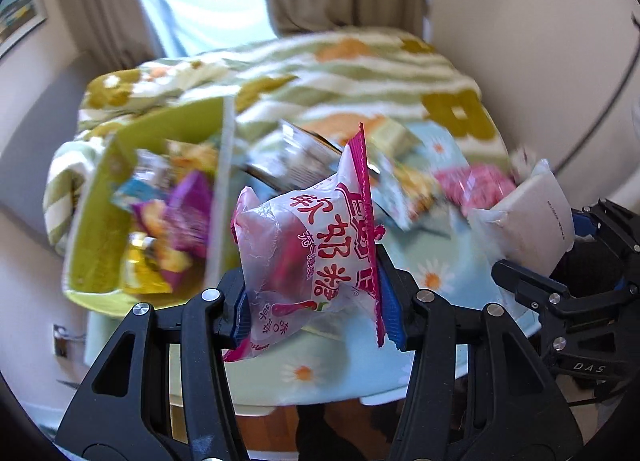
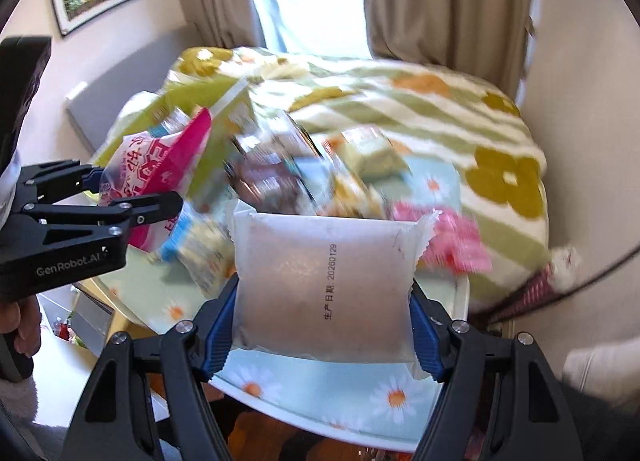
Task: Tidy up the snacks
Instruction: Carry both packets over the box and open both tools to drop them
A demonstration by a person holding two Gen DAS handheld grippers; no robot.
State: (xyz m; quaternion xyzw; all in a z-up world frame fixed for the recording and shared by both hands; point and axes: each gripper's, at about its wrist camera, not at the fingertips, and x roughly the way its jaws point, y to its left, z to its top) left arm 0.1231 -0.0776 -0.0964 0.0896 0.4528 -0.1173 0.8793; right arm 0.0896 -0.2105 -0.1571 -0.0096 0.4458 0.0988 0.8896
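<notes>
With the left tool [image 1: 316, 301] clamped on the pink candy bag [image 1: 308, 249] and the right tool [image 2: 322, 325] pinching the frosted white packet [image 2: 324, 285] above the desk's near edge [image 2: 320, 421], carry both level to the green box [image 1: 96, 221] at the far left corner, releasing low inside

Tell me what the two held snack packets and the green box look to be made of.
Pink packet: thin glossy plastic film, crinkled, partly see-through. White packet: frosted matte plastic, contents show dimly, zigzag seal. Green box: probably matte cardboard or fabric; too blurred to tell.
</notes>
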